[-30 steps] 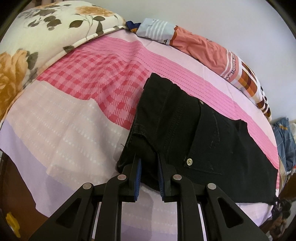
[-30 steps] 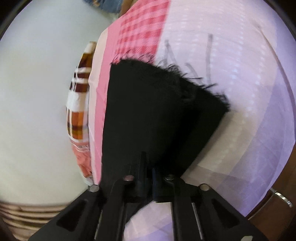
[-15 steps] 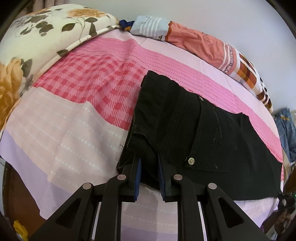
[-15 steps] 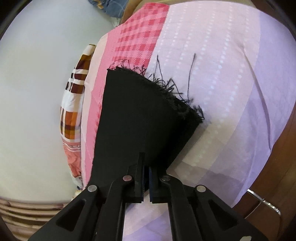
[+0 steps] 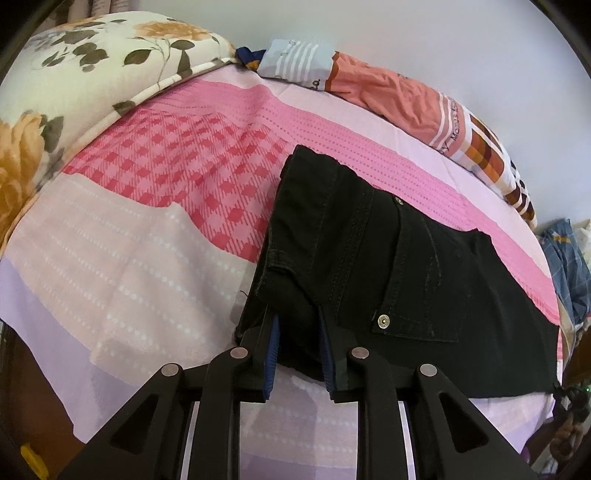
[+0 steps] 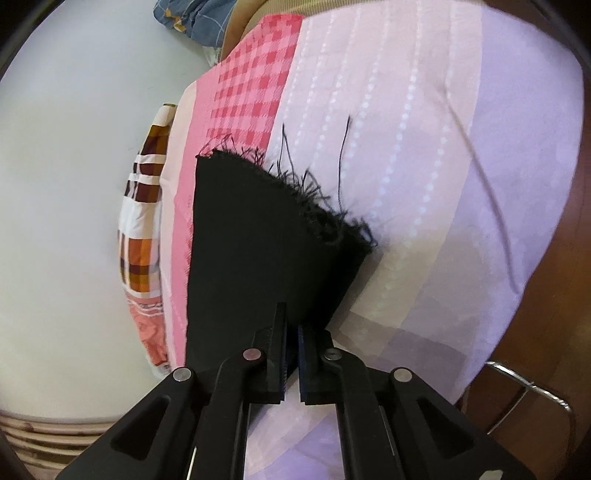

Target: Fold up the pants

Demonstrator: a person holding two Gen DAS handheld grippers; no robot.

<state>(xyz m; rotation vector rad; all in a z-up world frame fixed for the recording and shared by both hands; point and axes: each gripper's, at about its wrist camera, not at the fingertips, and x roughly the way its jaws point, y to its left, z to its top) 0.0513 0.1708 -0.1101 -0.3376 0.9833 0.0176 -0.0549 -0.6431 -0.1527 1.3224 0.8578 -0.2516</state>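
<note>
On the bed: I see the black pants (image 5: 388, 266) laid flat across the pink-and-lilac bedsheet (image 5: 147, 229), waistband end nearest my left camera, legs running off toward the right of that view.
Pants detail: back pocket up, a metal rivet (image 5: 383, 321) at its near corner, a second stud higher on the seam.
Left gripper (image 5: 297, 328): blue-lined pads straddle a bunched fold of the waistband; the jaws are opening, cloth between them, and I read the fold as filling the gap so that both pads touch it.
Right gripper (image 6: 291, 334): jaws pinched together on the edge of the pant leg (image 6: 266, 251), only a thin slit between the pads; the black cloth fans out ahead of the fingers.
Hem: raw and frayed (image 6: 317, 199), loose threads trailing onto the sheet.
Left view, far side: floral pillow (image 5: 74, 74) at top left; a crumpled orange-and-striped cloth (image 5: 388, 88) along the wall edge of the bed.
Right view, edges: the same checked orange cloth (image 6: 142, 229) at left, blue plaid fabric (image 6: 195, 18) at top, brown wooden furniture with a metal handle (image 6: 532, 387) at lower right.
</note>
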